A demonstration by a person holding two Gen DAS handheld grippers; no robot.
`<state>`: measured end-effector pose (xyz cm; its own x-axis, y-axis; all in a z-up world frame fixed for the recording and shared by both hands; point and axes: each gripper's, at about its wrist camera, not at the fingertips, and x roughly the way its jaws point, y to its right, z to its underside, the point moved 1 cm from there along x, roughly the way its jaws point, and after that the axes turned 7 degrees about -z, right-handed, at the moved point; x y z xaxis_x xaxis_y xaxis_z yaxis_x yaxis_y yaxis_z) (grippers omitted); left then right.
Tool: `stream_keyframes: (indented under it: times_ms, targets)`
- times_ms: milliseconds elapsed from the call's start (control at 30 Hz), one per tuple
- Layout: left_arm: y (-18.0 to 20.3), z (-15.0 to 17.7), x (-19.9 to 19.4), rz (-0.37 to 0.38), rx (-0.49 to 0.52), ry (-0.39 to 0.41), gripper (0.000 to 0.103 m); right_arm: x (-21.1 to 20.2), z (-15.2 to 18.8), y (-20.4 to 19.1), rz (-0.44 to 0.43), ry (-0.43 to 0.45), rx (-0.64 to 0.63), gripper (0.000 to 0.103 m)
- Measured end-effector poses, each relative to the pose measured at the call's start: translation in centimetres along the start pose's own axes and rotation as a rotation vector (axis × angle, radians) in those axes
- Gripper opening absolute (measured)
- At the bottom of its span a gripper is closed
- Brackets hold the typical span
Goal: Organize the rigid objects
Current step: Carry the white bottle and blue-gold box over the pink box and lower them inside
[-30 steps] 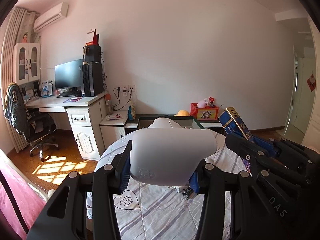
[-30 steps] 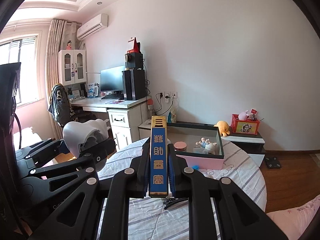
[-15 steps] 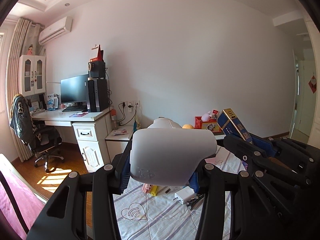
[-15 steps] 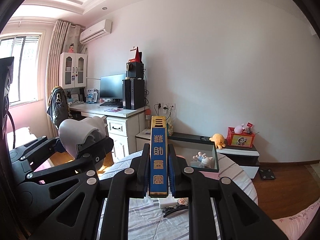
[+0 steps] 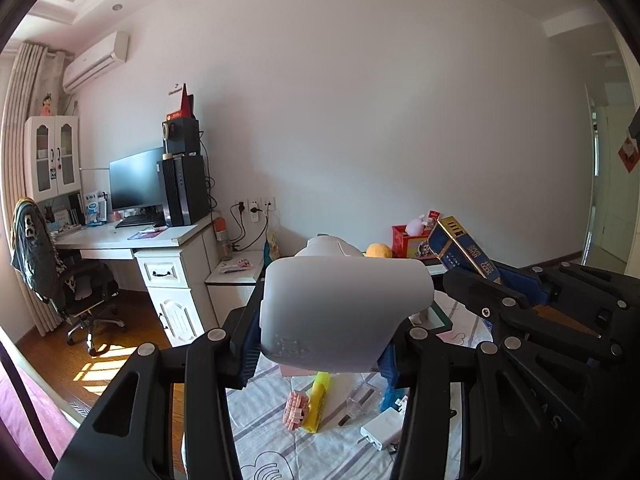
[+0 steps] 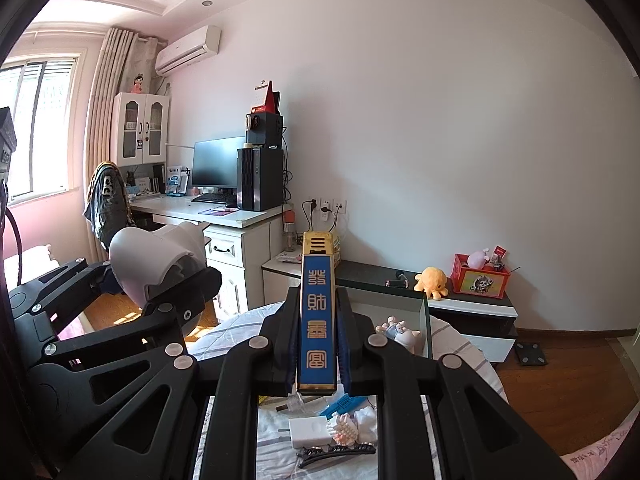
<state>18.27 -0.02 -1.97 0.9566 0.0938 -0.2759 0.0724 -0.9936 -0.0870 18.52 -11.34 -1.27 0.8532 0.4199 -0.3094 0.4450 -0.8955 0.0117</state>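
Blue box (image 6: 316, 320) clamped in right gripper (image 6: 318, 344), white dryer (image 5: 344, 316) in left gripper (image 5: 320, 340) — both lifted higher than a second ago, tray (image 6: 426, 320) near table's far edge now lower in view, clutter underneath exposed.

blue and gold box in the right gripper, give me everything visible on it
The blue and gold box is a long, narrow carton, likely glossy card: a blue face with four gold Chinese characters in a column and gold bands at both ends. The right gripper is shut on it, its fingers pressing the two long sides around mid-length. It stands on end, held above the striped cloth, touching nothing else. In the left wrist view it leans, top end tipped away, beside the white object in the other gripper.
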Motion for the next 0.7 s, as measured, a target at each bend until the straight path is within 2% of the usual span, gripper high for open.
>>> stream_keyframes:
  times_ms: [100, 167, 267, 333, 567, 700]
  targets:
    - [0.5, -0.7, 4.1, -0.024, 0.032, -0.010, 0.047, 3.4, -0.6, 1.4, 0.011, -0.043, -0.007, 0.016]
    - [0.8, -1.1, 7.1, -0.014, 0.046, -0.036, 0.047, 5.9, -0.8, 2.6, 0.014, -0.074, -0.010, 0.016]
    - [1.5, -1.3, 12.0, 0.004, 0.067, -0.100, 0.047, 9.8, -0.7, 4.7, -0.015, -0.133, 0.017, 0.016]
    - [2.1, -0.8, 15.2, 0.000, 0.085, -0.154, 0.047, 12.6, -0.2, 5.7, -0.001, -0.180, 0.012, 0.016]
    - [3.2, 3.1, 25.4, 0.046, 0.103, -0.388, 0.047, 20.6, 3.8, 9.6, -0.015, -0.342, 0.087, 0.016]
    - [4.2, 5.3, 28.4, 0.059, 0.131, -0.463, 0.047, 23.4, 6.2, 11.5, 0.002, -0.412, 0.132, 0.016]
